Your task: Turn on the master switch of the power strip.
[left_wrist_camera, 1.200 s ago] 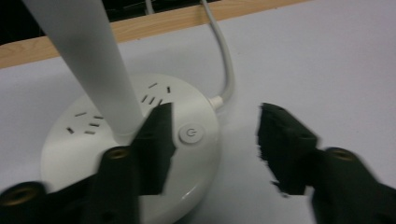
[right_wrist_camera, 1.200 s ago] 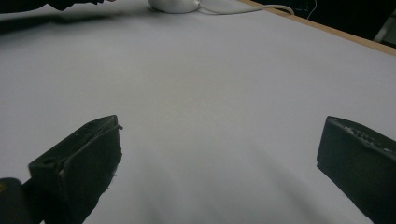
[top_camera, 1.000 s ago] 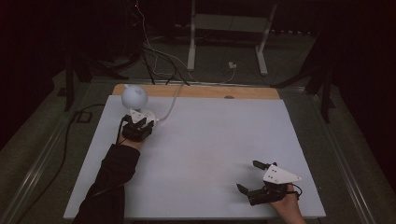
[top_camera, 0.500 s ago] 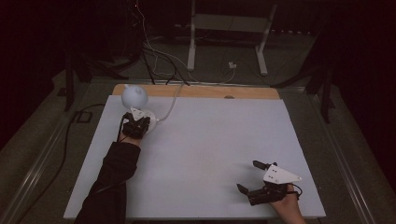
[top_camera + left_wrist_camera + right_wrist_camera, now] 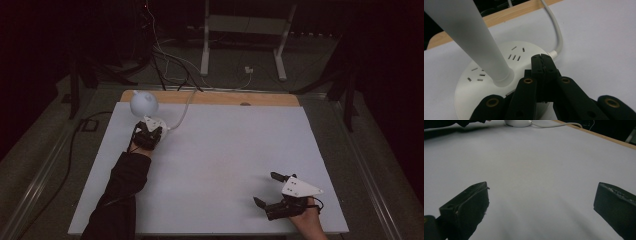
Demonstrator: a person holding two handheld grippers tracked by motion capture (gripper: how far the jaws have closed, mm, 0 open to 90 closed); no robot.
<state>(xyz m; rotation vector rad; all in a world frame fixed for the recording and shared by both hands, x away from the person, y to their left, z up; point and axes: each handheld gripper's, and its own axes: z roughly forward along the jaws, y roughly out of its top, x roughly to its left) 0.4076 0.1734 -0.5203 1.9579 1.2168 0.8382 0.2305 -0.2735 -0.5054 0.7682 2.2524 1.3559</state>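
White lamp base (image 5: 486, 82) — near wooden edge (image 5: 215, 98)

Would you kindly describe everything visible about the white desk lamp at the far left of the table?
The white desk lamp looks like matte plastic: a round base with socket slots on top, a tapered stem rising from it, and a rounded head. It stands upright by the table's far left corner. A white cord leaves its base. The left gripper, jaws shut, rests its tips on the base's top.

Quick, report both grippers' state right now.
Left gripper: closed, jaws pressed together with nothing between them, tips over the lamp base.
Right gripper: open, holding nothing, above the table.
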